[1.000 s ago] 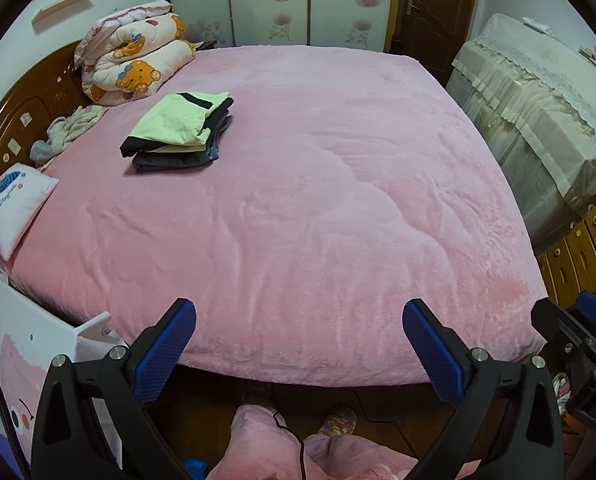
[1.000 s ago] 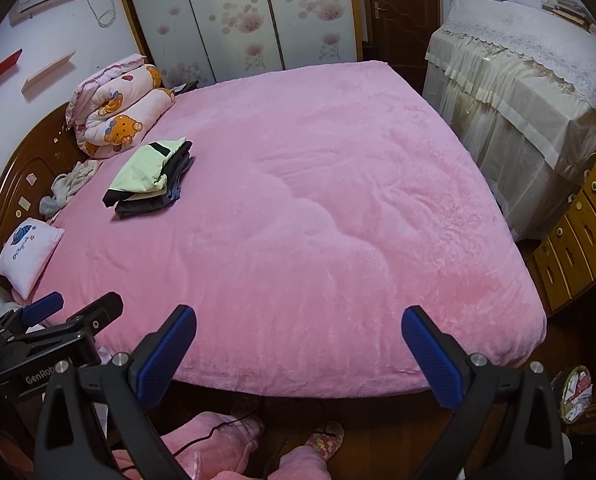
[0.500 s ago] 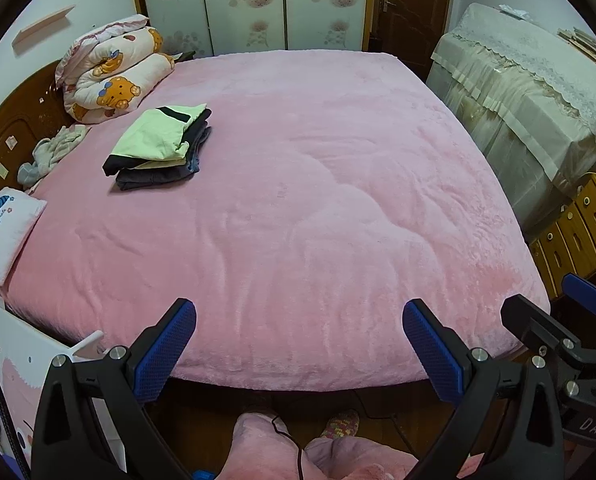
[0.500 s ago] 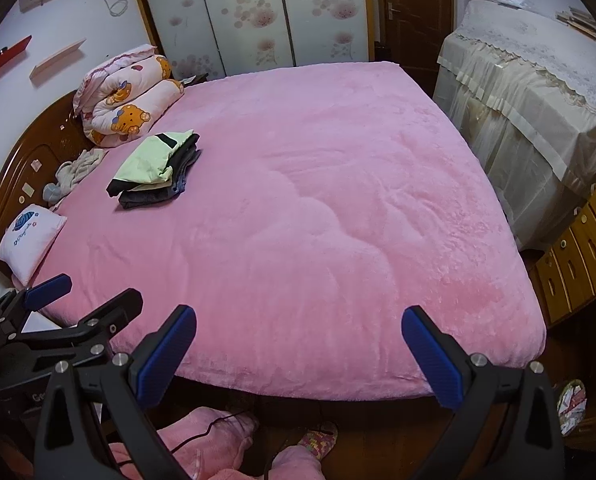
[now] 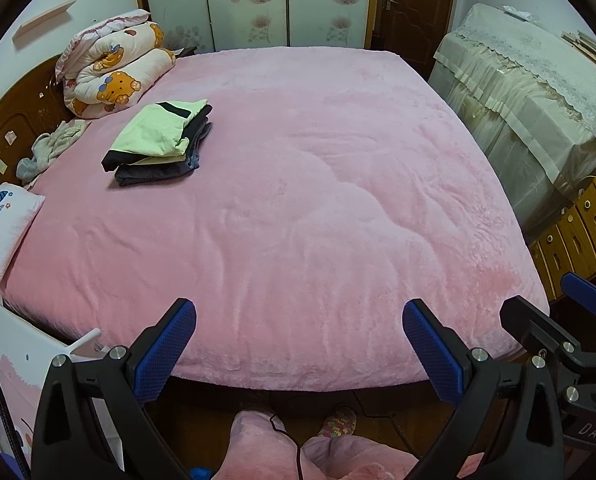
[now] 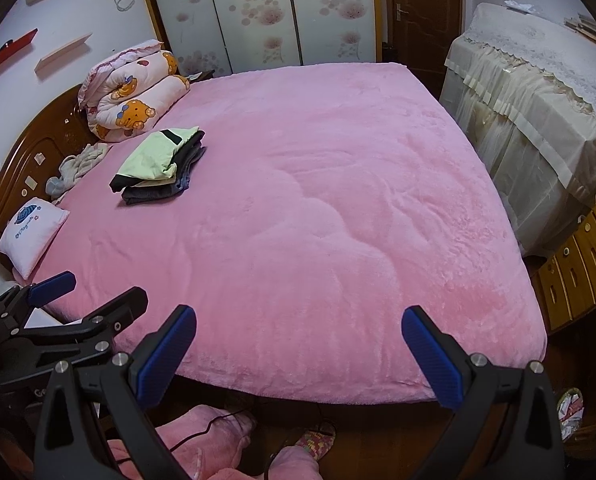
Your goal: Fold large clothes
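Note:
A stack of folded clothes (image 5: 160, 142), light green on top of dark garments, lies on the pink bed (image 5: 318, 220) at the far left; it also shows in the right wrist view (image 6: 160, 166). My left gripper (image 5: 298, 344) is open and empty, held above the bed's near edge. My right gripper (image 6: 298, 344) is open and empty, beside it to the right. Each gripper shows at the edge of the other's view: the right gripper (image 5: 558, 320) and the left gripper (image 6: 86, 300).
A rolled bear-print quilt (image 5: 114, 68) and a crumpled cloth (image 5: 50, 148) lie by the wooden headboard (image 5: 2, 136). A small white pillow (image 5: 6, 220) sits at the left edge. A covered table (image 5: 538, 92) and wooden drawers (image 5: 578, 232) stand right of the bed.
Both grippers have risen and tilted a little, so the bed sits lower and farther in view. Both stay open and empty. The clothes stack has not moved.

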Demonstrator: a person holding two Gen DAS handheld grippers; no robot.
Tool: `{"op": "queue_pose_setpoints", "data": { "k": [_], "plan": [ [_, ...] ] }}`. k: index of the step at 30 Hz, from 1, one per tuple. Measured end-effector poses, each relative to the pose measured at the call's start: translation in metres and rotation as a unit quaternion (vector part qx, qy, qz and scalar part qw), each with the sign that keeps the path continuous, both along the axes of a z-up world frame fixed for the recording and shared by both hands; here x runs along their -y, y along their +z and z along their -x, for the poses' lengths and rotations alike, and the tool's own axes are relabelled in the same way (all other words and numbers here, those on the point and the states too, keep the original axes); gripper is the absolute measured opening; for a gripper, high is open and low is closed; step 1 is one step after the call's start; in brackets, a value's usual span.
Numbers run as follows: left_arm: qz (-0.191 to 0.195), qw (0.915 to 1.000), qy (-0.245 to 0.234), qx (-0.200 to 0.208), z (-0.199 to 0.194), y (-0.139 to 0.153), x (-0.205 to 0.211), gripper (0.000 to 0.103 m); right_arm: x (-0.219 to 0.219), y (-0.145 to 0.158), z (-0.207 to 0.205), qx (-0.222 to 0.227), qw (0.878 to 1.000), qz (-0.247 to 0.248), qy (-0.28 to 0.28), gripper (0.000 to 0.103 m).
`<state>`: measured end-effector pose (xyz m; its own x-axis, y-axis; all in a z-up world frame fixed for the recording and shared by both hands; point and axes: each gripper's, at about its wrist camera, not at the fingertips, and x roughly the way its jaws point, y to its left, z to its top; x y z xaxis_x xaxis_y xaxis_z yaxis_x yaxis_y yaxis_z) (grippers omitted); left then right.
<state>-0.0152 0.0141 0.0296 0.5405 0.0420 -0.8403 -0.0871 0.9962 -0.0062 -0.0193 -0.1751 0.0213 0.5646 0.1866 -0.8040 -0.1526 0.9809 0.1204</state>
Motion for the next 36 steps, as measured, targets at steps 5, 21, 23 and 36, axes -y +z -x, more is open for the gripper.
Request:
{"op": "queue_pose_setpoints", "data": {
  "k": [5, 21, 23, 36],
  "plan": [
    [0.001, 1.0000, 0.000, -0.001, -0.001, -0.001, -0.001, 0.102, 0.000, 0.000, -0.001, 0.000, 1.000, 0.001, 0.001, 0.103],
    [0.003, 1.0000, -0.002, 0.002, -0.002, -0.002, -0.002, 0.102, 0.001, 0.001, -0.007, -0.002, 1.000, 0.000, 0.000, 0.103],
    [0.003, 1.0000, -0.002, 0.002, -0.003, -0.002, -0.002, 0.102, 0.002, 0.002, -0.010, -0.002, 1.000, 0.000, 0.002, 0.103],
    [0.003, 1.0000, -0.002, 0.002, -0.003, -0.002, -0.003, 0.102, 0.001, 0.001, -0.009, -0.002, 1.000, 0.000, 0.001, 0.103]
  ]
}}
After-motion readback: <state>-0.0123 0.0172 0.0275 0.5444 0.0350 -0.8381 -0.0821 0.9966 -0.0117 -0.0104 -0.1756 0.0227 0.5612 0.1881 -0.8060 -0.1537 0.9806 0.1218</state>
